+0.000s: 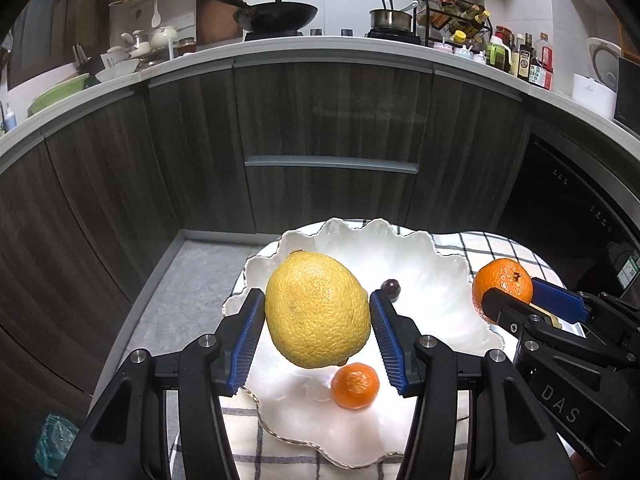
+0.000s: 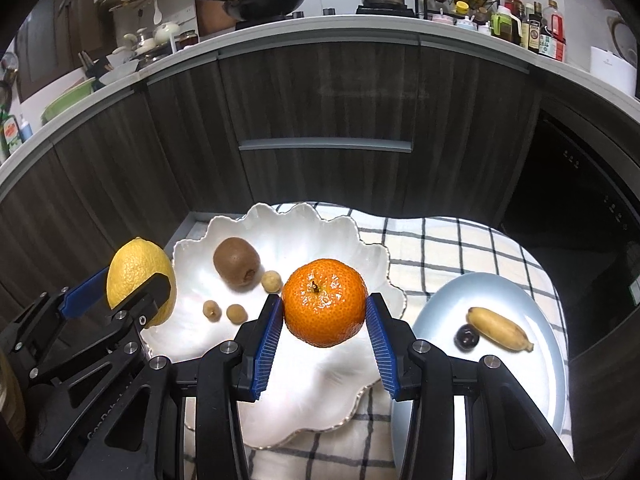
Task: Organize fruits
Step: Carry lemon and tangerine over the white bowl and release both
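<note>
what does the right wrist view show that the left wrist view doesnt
Only the right wrist view shows the kiwi and three small round tan fruits lying in the scalloped white dish, plus the pale blue plate holding a small banana and a dark round fruit.

Only the left wrist view shows a small mandarin and a dark grape-like fruit in that dish.

Both show the lemon clamped in the left gripper, the orange clamped in the right gripper, the checked cloth and the kitchen cabinets behind.
</note>
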### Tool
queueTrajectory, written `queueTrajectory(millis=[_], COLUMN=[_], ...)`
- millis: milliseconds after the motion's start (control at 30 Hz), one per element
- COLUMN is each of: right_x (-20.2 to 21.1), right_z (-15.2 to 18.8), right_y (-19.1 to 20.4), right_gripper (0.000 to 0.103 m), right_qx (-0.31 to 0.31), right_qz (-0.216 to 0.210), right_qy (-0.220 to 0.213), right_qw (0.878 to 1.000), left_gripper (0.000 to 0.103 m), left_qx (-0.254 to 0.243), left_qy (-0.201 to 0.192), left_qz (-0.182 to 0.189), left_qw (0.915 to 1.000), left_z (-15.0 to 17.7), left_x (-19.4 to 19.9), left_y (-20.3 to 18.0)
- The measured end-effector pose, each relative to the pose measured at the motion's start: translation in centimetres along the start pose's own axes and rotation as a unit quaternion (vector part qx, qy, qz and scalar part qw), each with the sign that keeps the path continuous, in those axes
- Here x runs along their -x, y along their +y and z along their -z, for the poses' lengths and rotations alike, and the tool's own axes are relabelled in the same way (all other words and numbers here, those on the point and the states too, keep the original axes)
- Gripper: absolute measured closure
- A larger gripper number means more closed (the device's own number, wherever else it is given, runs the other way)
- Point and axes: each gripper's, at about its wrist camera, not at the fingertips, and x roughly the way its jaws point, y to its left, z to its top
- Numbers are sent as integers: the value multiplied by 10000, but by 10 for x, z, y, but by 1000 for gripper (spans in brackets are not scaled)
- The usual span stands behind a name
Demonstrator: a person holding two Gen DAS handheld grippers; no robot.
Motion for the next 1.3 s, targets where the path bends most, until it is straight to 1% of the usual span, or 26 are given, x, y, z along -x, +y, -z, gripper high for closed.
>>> queueTrajectory(millis=[400,667,733,1033,1133,1200,1267,1300], right_x=[-35,-61,-64,-74,-75,-76,-75,-74], right_z=[-2,2,4,4,4,4,4,3], right_y=[19,24,23,19,19,19,19,18], right_gripper=[59,59,59,59,58,58,57,56], right_qx=[98,113,93,60,100,122,138,142], right_qz=[-56,-93,-82,-64,-25,9,30,60], right_qy=[206,441,473,615,646,641,619,608], right_qw=[9997,9989,9988,9981,9979,9979,9980,9980], left_gripper=[50,50,50,50,49,49,42,31], left_qx=[-1,-36,-52,-37,-59,-130,-241,-238], left_qy=[150,380,447,588,689,616,477,452], left_qz=[-149,-193,-147,-140,-156,-254,-377,-406], left_qw=[9998,9991,9989,9982,9975,9977,9979,9979], left_z=[3,7,8,10,11,11,8,7], left_x=[-30,-55,-60,-71,-75,-73,-68,-67], left_y=[18,23,23,21,20,20,18,18])
